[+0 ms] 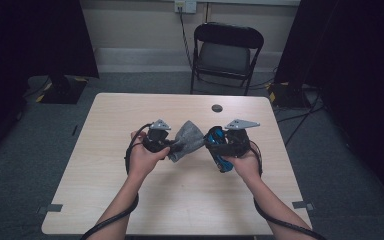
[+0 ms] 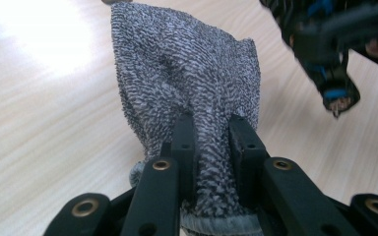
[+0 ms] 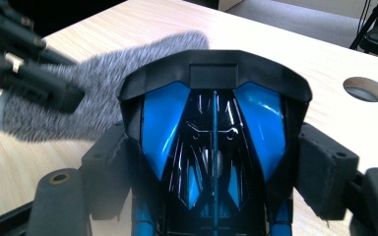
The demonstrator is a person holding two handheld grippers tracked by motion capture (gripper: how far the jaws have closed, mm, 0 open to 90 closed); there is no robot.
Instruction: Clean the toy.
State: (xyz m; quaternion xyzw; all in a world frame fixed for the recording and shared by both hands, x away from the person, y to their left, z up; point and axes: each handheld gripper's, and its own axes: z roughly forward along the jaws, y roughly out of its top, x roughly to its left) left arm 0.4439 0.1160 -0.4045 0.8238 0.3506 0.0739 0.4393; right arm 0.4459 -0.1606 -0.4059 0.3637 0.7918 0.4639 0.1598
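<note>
A grey knitted cloth (image 1: 187, 141) (image 2: 187, 83) hangs above the table between both hands. My left gripper (image 1: 172, 146) (image 2: 211, 135) is shut on the cloth's lower end, its black jaws pinching the fabric. A blue and black toy car (image 1: 219, 147) (image 3: 211, 142) sits in my right gripper (image 1: 215, 142) (image 3: 216, 147), whose pads press on the car's two sides. The car's black rear spoiler points toward the cloth (image 3: 93, 93), and the cloth's free end lies close to the car. In the left gripper view the toy car (image 2: 325, 44) shows at the upper right.
The light wooden table (image 1: 180, 200) has a round cable hole (image 1: 217, 108) (image 3: 365, 89) near its far edge. A black folding chair (image 1: 225, 52) stands behind the table. Dark curtains and stands flank both sides.
</note>
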